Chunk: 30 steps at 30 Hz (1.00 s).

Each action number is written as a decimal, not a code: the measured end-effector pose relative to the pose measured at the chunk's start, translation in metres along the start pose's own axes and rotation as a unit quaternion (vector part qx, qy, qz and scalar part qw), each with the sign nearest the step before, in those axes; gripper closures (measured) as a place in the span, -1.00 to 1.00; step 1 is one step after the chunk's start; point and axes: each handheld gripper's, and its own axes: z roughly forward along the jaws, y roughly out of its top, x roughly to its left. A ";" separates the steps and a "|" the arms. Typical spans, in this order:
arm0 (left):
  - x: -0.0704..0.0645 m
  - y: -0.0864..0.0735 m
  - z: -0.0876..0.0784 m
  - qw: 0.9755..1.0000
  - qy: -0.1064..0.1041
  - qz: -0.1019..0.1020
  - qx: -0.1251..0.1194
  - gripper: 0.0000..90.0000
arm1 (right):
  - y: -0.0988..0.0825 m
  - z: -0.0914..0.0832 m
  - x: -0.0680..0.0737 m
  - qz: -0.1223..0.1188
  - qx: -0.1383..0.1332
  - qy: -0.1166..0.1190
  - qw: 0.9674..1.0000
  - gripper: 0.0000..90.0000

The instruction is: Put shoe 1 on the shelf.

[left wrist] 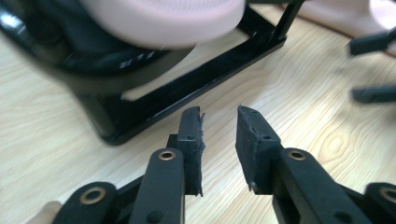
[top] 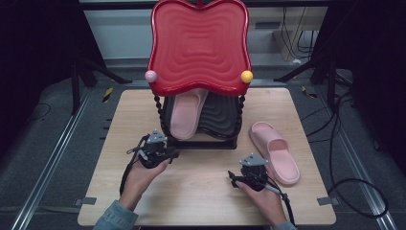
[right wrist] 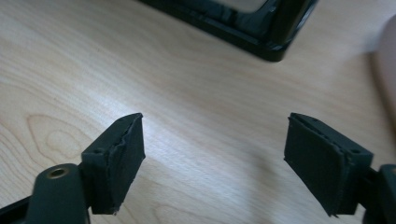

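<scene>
A black shoe rack [top: 206, 143] with a red wavy top [top: 198, 43] stands at the back of the wooden table [top: 201, 191]. One pink slipper [top: 186, 112] leans on the rack's lower shelf, its rounded end showing close up in the left gripper view [left wrist: 159, 18]. A second pink slipper [top: 275, 151] lies flat on the table to the rack's right. My left gripper [top: 174, 154] [left wrist: 219, 140] sits just before the rack's base [left wrist: 187, 79], its jaws a little apart with nothing between them. My right gripper [top: 233, 177] [right wrist: 215, 158] hovers over bare wood left of the loose slipper [right wrist: 386, 70], open wide and empty.
A pink ball [top: 151, 75] and a yellow ball [top: 246, 76] cap the rack's twisted posts. The rack's front corner [right wrist: 233, 23] lies ahead of the right gripper. Cables and stand legs [top: 335, 120] surround the table on the floor.
</scene>
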 end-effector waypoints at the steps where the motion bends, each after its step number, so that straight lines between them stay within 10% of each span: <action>1: 0.002 -0.004 -0.002 1.000 0.006 -0.004 -0.003 0.54 | 0.001 -0.004 -0.002 0.000 -0.005 -0.005 1.000 -0.49; 12: 0.037 -0.040 -0.011 0.995 0.094 -0.029 0.004 0.19 | 0.005 -0.040 -0.031 0.013 -0.044 -0.048 0.998 -0.07; 21: 0.074 -0.066 -0.026 0.983 0.174 -0.058 0.019 -0.34 | 0.001 -0.056 -0.054 0.030 -0.056 -0.071 0.995 0.24; 30: 0.105 -0.088 -0.040 0.975 0.196 -0.104 0.015 -0.66 | -0.009 -0.062 -0.081 0.050 -0.056 -0.097 0.992 0.44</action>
